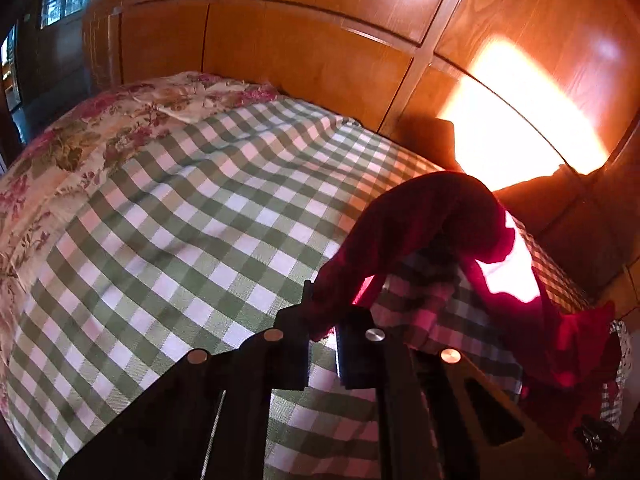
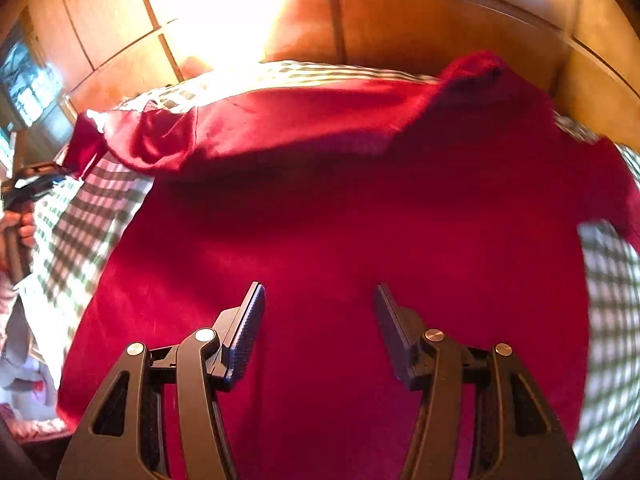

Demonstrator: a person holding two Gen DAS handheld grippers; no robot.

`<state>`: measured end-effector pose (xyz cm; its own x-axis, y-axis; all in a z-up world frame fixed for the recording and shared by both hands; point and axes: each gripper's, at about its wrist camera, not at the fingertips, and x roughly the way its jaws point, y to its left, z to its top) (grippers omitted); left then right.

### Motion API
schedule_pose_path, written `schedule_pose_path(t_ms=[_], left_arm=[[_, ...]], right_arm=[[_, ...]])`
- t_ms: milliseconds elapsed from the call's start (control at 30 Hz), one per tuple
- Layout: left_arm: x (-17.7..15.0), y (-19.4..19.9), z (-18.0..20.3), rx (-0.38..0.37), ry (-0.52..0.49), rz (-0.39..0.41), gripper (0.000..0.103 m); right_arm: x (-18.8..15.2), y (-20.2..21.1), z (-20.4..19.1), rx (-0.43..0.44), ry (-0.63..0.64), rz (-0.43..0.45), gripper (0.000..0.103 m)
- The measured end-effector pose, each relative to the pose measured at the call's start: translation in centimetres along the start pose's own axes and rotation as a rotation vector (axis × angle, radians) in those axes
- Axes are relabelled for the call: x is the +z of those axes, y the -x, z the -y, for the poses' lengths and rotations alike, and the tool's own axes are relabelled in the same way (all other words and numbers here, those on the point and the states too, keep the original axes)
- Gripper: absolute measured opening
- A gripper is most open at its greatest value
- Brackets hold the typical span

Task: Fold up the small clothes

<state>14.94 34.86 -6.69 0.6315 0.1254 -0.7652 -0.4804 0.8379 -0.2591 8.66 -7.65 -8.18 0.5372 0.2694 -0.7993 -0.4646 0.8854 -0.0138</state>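
A red garment (image 2: 340,208) lies spread on the green checked bed cover (image 2: 72,232). One sleeve is lifted to the left. My left gripper (image 1: 328,316) is shut on the end of that red sleeve (image 1: 420,208), which arches up off the cover. In the right wrist view the same left gripper (image 2: 36,180) sits at the far left edge, held by a hand (image 2: 20,224). My right gripper (image 2: 320,308) hovers over the garment's body, open, with nothing between its fingers.
The green checked cover (image 1: 180,220) stretches wide to the left of the garment. A floral bedspread (image 1: 80,140) lies beyond it at the far left. Wooden wall panels (image 1: 300,60) close off the back, with a bright patch of sunlight (image 1: 520,120) on them.
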Motion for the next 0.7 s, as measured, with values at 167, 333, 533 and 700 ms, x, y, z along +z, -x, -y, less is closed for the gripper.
schedule_pose_path(t_ms=[167, 333, 533, 700], left_arm=[[0.6, 7.0, -0.6, -0.069, 0.005, 0.089, 0.007], [1.1, 13.3, -3.0, -0.129, 0.079, 0.061, 0.007], [2.9, 13.3, -6.0, -0.093, 0.218, -0.064, 0.007], [4.0, 6.3, -7.9, 0.042, 0.273, -0.156, 0.007]], right_arm=[[3.8, -3.4, -1.4, -0.023, 0.093, 0.015, 0.056], [10.6, -5.6, -2.0, -0.084, 0.115, 0.098, 0.046], [20.5, -5.5, -2.0, -0.140, -0.010, 0.245, 0.046], [20.3, -3.4, -2.2, -0.108, -0.030, 0.280, 0.060]])
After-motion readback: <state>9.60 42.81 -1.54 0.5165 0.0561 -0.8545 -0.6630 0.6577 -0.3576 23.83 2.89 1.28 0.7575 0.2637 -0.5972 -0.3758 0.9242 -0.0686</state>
